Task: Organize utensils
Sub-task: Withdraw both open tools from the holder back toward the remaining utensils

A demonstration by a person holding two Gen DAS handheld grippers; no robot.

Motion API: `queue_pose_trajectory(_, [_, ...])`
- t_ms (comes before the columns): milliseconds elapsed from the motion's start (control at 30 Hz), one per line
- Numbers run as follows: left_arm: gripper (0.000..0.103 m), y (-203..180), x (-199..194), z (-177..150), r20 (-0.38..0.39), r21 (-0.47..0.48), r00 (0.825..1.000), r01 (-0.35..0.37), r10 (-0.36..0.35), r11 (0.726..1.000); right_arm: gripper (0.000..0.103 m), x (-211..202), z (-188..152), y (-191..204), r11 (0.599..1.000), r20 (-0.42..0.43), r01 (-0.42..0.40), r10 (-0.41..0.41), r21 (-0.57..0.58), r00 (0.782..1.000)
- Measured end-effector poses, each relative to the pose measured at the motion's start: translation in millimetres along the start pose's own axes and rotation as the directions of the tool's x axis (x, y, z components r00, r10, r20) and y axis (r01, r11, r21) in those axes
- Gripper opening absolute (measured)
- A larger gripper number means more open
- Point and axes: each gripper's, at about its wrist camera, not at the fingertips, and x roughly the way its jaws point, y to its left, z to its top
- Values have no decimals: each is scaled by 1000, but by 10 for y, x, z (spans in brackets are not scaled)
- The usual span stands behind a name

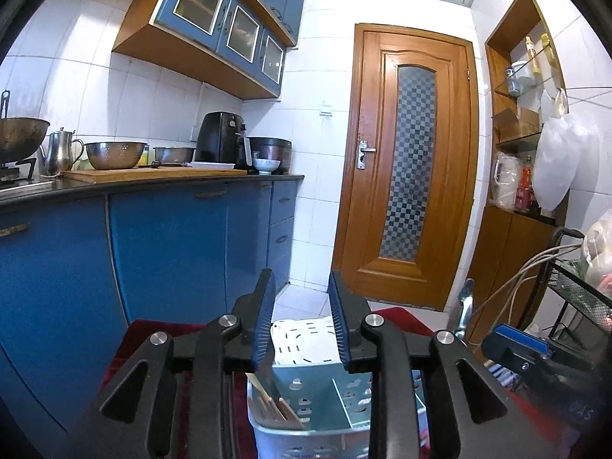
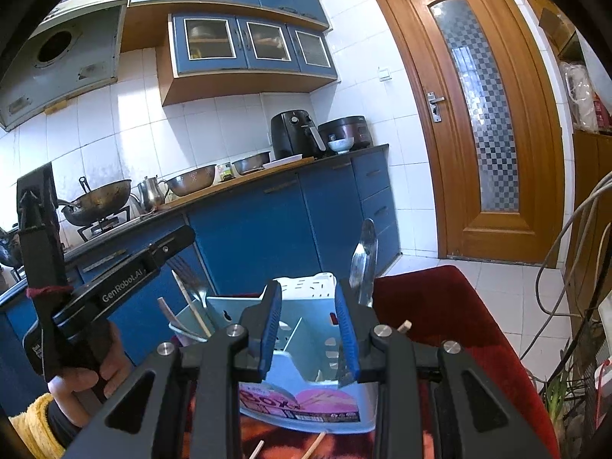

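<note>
I am working over a pale blue caddy (image 2: 306, 348) with dividers, set on a red cloth (image 2: 451, 313) in a blue kitchen. Both my grippers hang just above the caddy. The left gripper (image 1: 302, 321) stands partly open with nothing between its pads; directly below it, in the caddy's left compartment, wooden chopsticks (image 1: 273, 407) already lean. The right gripper (image 2: 309, 329) is also partly open and empty between the pads. A steel spoon (image 2: 363, 264) stands upright just behind its right finger, rising from the caddy's right side; I cannot tell whether it touches the finger. A fork (image 2: 191, 279) and more sticks stand in the caddy's left end. So I judge the sorting well underway. Left to do: two loose sticks (image 2: 313, 445) lie on the cloth in front of the caddy.
</note>
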Motion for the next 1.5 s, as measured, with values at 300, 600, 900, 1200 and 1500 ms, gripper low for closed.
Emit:
queue_pose_trajectory(300, [29, -111, -291, -20, -60, 47, 998, -20, 22, 999, 33, -149, -77, 53, 1000, -72, 29, -28, 7, 997])
queue_pose_trajectory(600, [29, -188, -651, -202, -144, 56, 989, -15, 23, 998, 33, -310, -213, 118, 999, -154, 47, -43, 22, 987])
queue_pose_trajectory(900, [29, -178, -860, -499, -256, 39, 966, -23, 32, 999, 35, -439, -414, 106, 997, -240, 69, -57, 43, 969])
queue_pose_trajectory(1200, [29, -70, -938, -827, -375, 1, 926, -46, 43, 999, 35, -407, -746, 100, 995, -341, 87, -64, 51, 938])
queue_pose_trajectory(1500, [29, 126, -881, -1081, -452, -13, 885, -128, 108, 992, 36, -225, -1038, 69, 993, -438, 95, -56, 67, 897])
